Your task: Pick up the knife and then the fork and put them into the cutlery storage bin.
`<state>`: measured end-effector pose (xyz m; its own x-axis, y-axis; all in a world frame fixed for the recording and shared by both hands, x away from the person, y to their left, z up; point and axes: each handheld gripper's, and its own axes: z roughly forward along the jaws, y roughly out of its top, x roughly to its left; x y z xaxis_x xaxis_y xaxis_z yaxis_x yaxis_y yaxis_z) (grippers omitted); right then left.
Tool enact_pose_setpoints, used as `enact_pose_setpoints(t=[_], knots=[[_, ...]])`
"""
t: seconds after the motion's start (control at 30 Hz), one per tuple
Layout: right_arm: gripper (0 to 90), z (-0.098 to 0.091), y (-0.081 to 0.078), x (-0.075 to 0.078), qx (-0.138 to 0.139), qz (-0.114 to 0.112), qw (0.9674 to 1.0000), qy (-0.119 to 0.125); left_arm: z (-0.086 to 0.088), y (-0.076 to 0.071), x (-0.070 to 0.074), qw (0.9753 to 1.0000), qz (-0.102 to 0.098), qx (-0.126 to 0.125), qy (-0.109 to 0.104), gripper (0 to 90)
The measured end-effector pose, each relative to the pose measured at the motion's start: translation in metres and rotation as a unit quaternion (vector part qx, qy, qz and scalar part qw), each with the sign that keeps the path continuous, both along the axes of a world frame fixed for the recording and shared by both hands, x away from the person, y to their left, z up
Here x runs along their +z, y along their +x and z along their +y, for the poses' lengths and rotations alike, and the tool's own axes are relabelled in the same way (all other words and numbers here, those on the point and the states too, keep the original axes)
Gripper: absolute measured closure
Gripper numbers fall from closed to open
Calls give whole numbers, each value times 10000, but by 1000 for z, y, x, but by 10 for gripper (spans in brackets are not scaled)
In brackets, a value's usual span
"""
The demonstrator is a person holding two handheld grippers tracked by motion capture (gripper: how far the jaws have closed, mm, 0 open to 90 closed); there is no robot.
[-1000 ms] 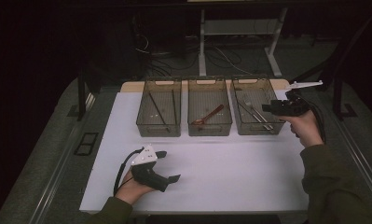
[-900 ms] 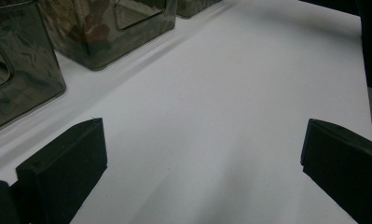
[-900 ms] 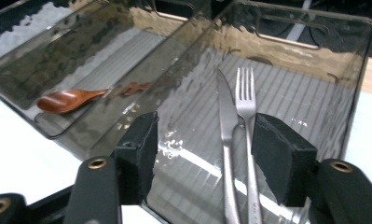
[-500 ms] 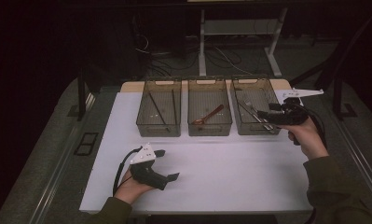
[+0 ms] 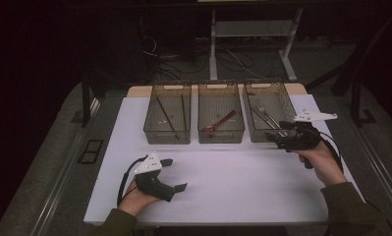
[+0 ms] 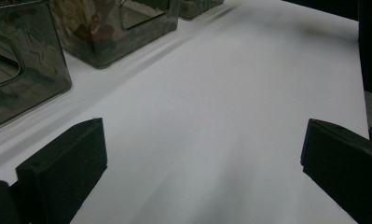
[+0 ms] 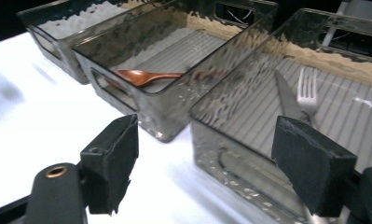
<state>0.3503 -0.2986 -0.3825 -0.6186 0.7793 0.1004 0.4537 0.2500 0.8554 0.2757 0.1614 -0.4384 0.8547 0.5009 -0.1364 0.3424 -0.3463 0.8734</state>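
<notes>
Right gripper [image 5: 277, 138] at the near corner of the right bin [image 5: 268, 101], jaws just opened wide and empty, fork [image 7: 307, 88] and knife [image 7: 286, 100] lying inside, left gripper [image 5: 174, 175] resting on the white worktop [image 5: 233, 182], jaws wide and empty.

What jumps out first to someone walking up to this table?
Three smoky see-through bins stand in a row at the far edge of the white mat: the middle one holds a reddish wooden spoon, the right one a fork and knife. The right hand-held gripper hangs open and empty by the right bin's near corner.
</notes>
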Motion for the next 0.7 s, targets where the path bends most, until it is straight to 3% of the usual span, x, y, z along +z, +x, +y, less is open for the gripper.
enact_pose_setpoints(t=[0.43,0.7], knots=[[192,8,-37,-23,192,-119,9996,181,0,-3,1,10000,15,-10,42,0],[182,10,-54,-38,359,-36,9992,182,-1,-4,1,10000,23,-8,64,0]])
